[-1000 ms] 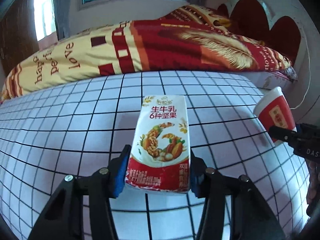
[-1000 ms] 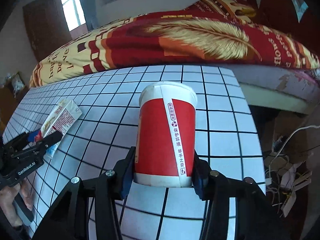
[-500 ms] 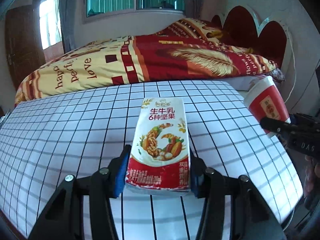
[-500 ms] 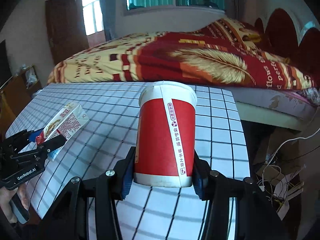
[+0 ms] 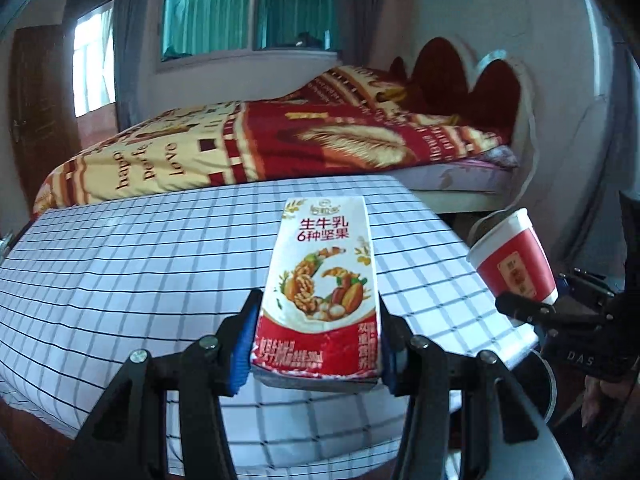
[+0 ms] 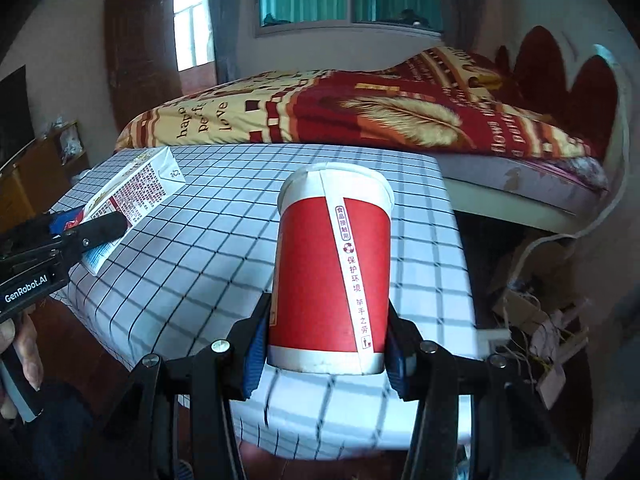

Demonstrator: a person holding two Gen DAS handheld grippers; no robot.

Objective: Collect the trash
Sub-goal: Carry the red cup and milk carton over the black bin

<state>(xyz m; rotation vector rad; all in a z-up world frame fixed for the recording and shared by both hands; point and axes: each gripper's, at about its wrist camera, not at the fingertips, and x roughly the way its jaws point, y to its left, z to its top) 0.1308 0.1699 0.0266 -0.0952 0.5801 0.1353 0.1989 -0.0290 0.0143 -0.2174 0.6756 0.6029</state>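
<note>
Red paper cup [image 6: 331, 276], contents unseen, is clamped by the right gripper [image 6: 326, 350]; left gripper [image 5: 316, 344] clamps a milk carton [image 5: 322, 292].

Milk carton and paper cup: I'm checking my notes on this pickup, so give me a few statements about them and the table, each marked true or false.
1. The left gripper holds the milk carton. True.
2. The paper cup is blue. False: it is red with a white rim.
3. The right gripper holds the cup by its lower part. True.
4. The carton lies flat on the table. False: it is held above the checked cloth.
5. The cup hangs upside down. False: its rim is up.
</note>
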